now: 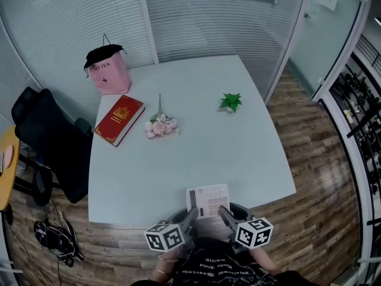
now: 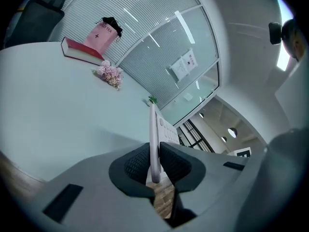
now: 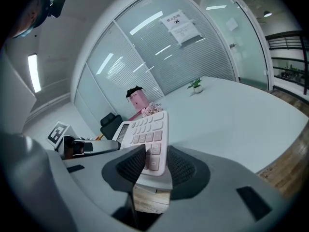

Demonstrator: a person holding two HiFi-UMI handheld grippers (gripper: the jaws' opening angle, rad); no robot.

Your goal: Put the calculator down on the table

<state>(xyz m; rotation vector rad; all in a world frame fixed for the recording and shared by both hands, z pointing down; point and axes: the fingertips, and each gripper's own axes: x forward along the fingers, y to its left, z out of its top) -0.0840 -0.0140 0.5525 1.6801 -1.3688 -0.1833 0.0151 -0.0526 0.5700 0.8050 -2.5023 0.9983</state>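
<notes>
Head view first: both grippers sit low at the near edge of the table (image 1: 196, 159), and the calculator (image 1: 208, 201) is caught between them, keys up, its far end reaching out over the tabletop. The left gripper (image 1: 191, 215) has the calculator's left side, the right gripper (image 1: 225, 214) its right side. Whether the calculator's underside is touching the table, no view shows.

Over to the left gripper view: the jaws are narrow, the ribbed pads (image 2: 138, 162) pinched onto the thin edge of the calculator, which runs edge-on straight ahead of the claw. Wood floor shows below the jaws, so this claw hangs just off the table's edge.

Right gripper view now: the jaws stand wider, closed on the calculator's corner, which sits tilted between the pads with its pale pink keys facing the left pad (image 3: 133, 164). The other gripper's marker cube (image 3: 58, 133) shows off to this claw's left.

Well ahead of both claws, across the table: a red book (image 1: 119, 119) and a bunch of pink flowers (image 1: 161, 126) ahead and to the left, a pink bag (image 1: 109, 70) beyond the book at the far corner, and a small green plant (image 1: 231, 102) ahead and slightly right. A black chair (image 1: 47, 142) stands off the table's left side.
</notes>
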